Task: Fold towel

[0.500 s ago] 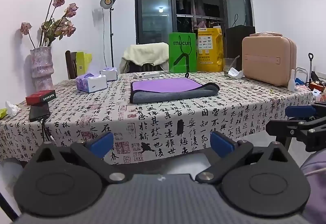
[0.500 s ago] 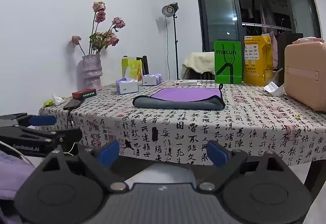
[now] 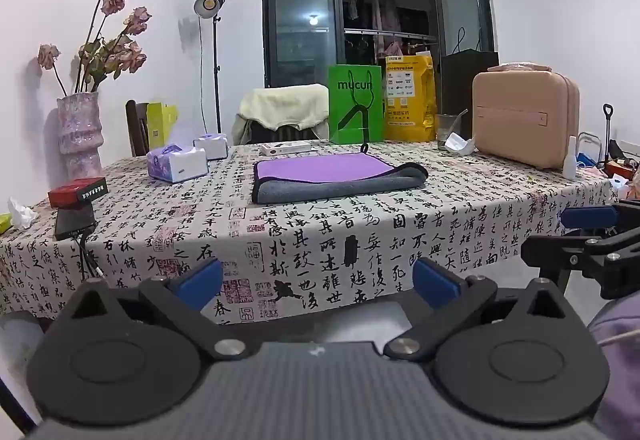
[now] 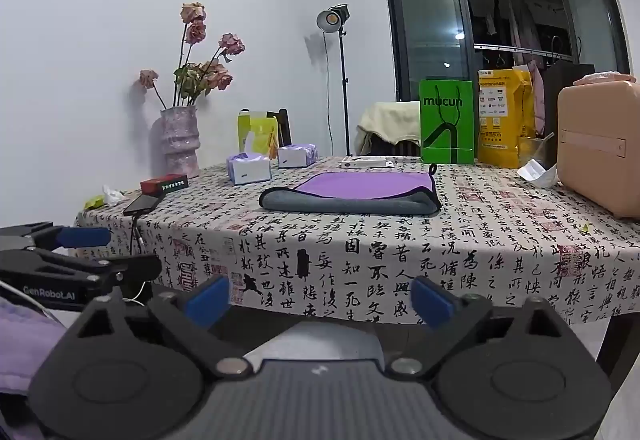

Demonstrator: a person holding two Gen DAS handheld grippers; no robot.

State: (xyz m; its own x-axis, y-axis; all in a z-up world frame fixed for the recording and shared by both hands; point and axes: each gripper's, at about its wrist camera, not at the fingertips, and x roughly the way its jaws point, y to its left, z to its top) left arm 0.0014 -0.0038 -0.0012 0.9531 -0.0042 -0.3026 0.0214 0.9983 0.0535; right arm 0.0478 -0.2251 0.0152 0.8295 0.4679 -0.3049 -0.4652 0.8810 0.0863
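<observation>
A purple and grey towel [image 3: 336, 177] lies folded flat on the table, purple side up with a grey edge rolled toward me; it also shows in the right wrist view [image 4: 352, 191]. My left gripper [image 3: 318, 278] is open and empty, held back in front of the table's near edge, well short of the towel. My right gripper [image 4: 320, 298] is open and empty too, at the same distance. Each gripper shows at the edge of the other's view, the right one [image 3: 584, 236] and the left one [image 4: 76, 252].
The table [image 3: 360, 224] has a calligraphy-print cloth. On it: two tissue boxes [image 3: 178, 163], a red box [image 3: 78, 191], a phone with cable [image 3: 74, 224], a vase of dried roses [image 3: 78, 135], a green bag [image 3: 356, 109], a yellow bag [image 3: 408, 99], a pink case [image 3: 526, 115].
</observation>
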